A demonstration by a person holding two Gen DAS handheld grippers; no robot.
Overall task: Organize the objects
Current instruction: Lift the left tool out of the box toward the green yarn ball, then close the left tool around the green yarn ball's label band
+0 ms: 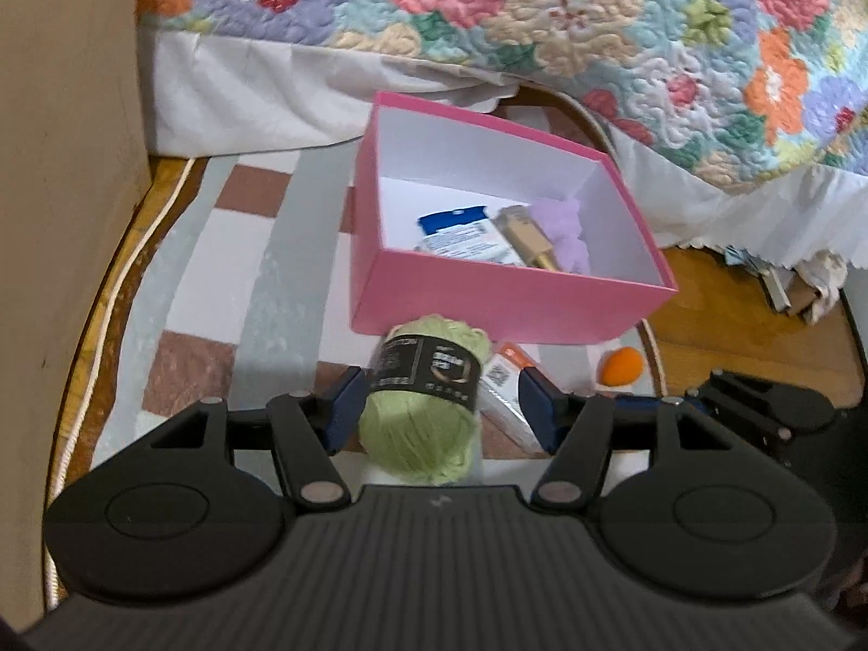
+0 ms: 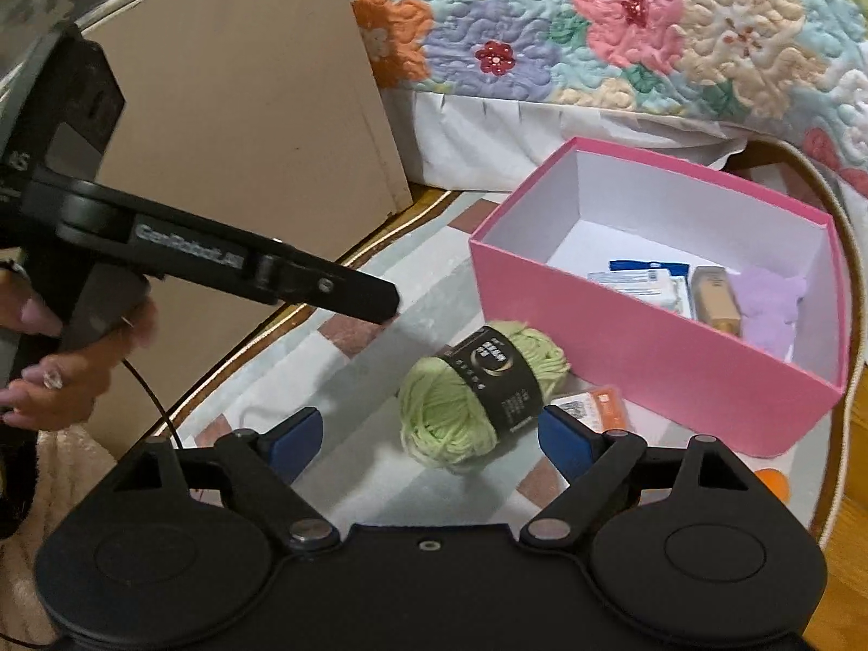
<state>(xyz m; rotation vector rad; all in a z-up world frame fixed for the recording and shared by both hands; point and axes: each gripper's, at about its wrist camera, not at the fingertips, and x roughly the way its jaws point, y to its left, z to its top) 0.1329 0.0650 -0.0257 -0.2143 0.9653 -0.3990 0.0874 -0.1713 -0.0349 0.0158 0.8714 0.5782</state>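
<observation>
A floral quilt [image 1: 542, 16] fills the top of the frame. Below it, at centre, an open pink box [image 1: 504, 304] sits on a checked rug [image 1: 217, 249], its near wall hiding part of the packets inside. A green yarn ball [image 1: 423, 407] lies lower centre, just before the box, between the spread fingers of the left hand-held gripper [image 1: 439, 407]. The right hand-held gripper [image 2: 431, 434] is also open, near the yarn. An orange object [image 1: 623, 368] is partly hidden at right.
</observation>
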